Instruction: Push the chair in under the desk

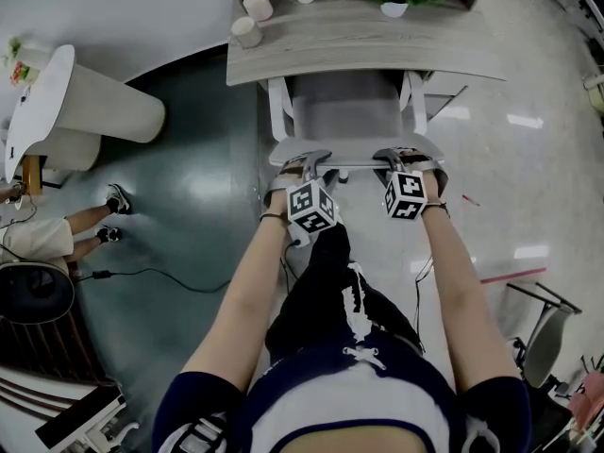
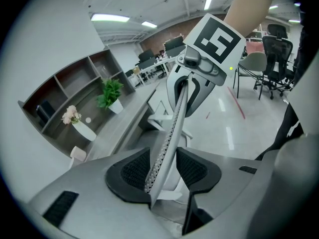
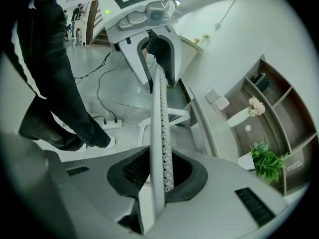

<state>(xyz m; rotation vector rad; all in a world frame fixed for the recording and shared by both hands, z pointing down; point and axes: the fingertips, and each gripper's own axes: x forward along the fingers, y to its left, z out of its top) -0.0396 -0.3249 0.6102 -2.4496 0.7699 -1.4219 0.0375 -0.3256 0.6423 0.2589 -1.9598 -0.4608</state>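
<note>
Chair [image 1: 349, 111] back's top rim is pinched by the left gripper [image 2: 166, 169] and the right gripper [image 3: 160, 172], side by side, both angled steeply down from outstretched forearms. Its seat lies partly beneath the desk [image 1: 377, 50]; bare floor [image 1: 528, 159] flanks it.
</note>
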